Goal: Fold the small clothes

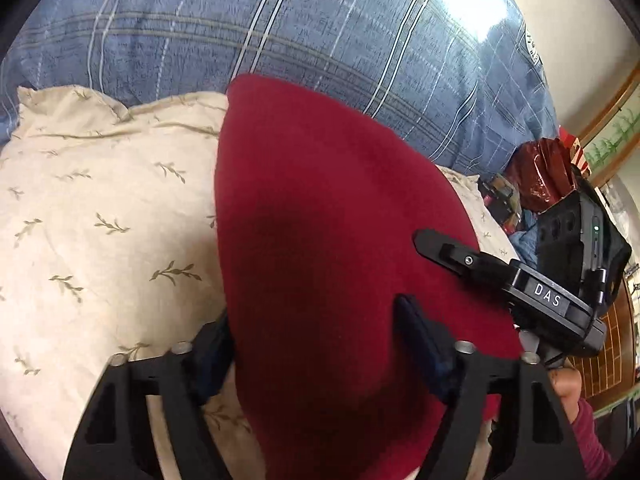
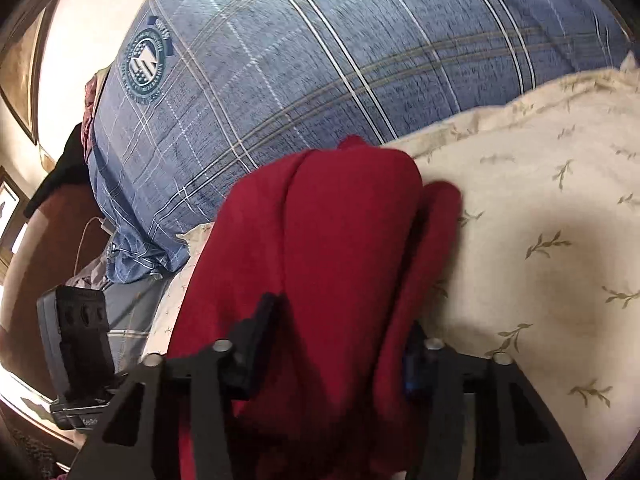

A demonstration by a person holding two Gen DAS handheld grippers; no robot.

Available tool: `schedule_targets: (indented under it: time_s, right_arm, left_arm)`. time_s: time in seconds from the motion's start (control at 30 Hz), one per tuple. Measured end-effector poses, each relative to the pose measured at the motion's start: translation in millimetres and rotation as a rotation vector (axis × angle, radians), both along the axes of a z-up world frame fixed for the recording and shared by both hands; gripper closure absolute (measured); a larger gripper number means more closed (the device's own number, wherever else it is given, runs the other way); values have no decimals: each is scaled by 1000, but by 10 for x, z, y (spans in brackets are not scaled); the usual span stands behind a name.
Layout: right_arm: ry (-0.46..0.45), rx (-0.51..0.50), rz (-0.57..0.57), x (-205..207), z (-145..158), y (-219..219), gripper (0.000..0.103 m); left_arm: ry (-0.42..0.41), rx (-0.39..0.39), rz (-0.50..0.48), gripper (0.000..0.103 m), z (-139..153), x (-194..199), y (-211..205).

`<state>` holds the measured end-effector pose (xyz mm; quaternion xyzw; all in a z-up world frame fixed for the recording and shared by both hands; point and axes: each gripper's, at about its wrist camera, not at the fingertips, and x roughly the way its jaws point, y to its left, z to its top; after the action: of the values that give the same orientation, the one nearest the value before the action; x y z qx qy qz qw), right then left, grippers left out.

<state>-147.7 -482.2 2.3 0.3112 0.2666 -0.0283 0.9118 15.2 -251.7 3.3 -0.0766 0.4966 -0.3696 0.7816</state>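
Red garment [image 1: 320, 260] draped over cream leaf-print pillow [image 1: 100, 220] on bed, plaid duvet [image 1: 320, 40] behind. Left gripper [image 1: 316, 344] and right gripper [image 2: 340, 344]: jaws spread around cloth, whether clenched cannot tell. Suggest: align edges, lay fold flat, smooth before release

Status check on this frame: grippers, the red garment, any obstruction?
Left gripper and right gripper both shut on red garment. Garment partly folded over cream floral sheet. Nothing in the way.
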Motion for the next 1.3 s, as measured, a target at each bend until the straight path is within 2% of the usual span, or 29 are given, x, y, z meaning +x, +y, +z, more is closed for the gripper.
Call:
schedule_targets:
  time_s: [0.03, 0.07, 0.23, 0.33, 0.4, 0.5, 0.63, 0.7, 0.8, 0.83, 0.9, 0.97, 1.03, 1.1, 1.23, 1.3]
  right_arm:
    - [-12, 0, 7, -44, 66, 42, 61]
    - [-21, 3, 17, -78, 113, 72, 61]
    - [-55, 15, 103, -319, 305, 483, 62]
    - [-31, 32, 169, -386, 230, 769, 61]
    - [12, 4, 206, -371, 128, 948, 59]
    - [118, -116, 160, -362, -11, 1100, 46]
    - [93, -200, 76, -689, 225, 1159, 45]
    - [39, -257, 81, -900, 417, 1266, 46]
    - [-10, -296, 143, -1027, 564, 1520, 54]
    - [-16, -321, 154, -1037, 576, 1634, 62]
    - [-6, -379, 155, -975, 521, 1808, 65]
    - [52, -446, 148, -887, 339, 1897, 70]
    - [135, -515, 77, -778, 110, 1859, 70]
    - [115, -510, 42, -794, 82, 1831, 70]
    - [96, -449, 41, -895, 222, 1845, 66]
    - [77, -433, 38, -984, 286, 1866, 57]
  left_arm:
    - [-10, 2, -3, 42, 57, -29, 28]
    - [-15, 2, -6, 45, 124, -69, 75]
    - [-62, 5, 14, 45, 440, -430, 527]
    - [-60, 47, 62, 45, 462, -714, 848]
    - [-37, 91, 87, 45, 362, -876, 959]
    - [-5, 138, 114, 41, 141, -987, 1022]
    - [-75, 153, 149, 39, 242, -1089, 1076]
    - [-131, 177, 175, 39, 322, -1138, 1066]
    - [-207, 233, 200, 37, 397, -1325, 1001]
    - [-215, 240, 205, 37, 391, -1406, 993]
    - [-214, 243, 218, 37, 401, -1484, 988]
    - [-224, 245, 232, 37, 432, -1592, 1041]
    - [-245, 262, 260, 36, 450, -1629, 1083]
    - [-260, 266, 277, 34, 476, -1690, 1098]
    - [-305, 283, 284, 34, 552, -1844, 1083]
    - [-323, 280, 289, 34, 601, -1941, 1084]
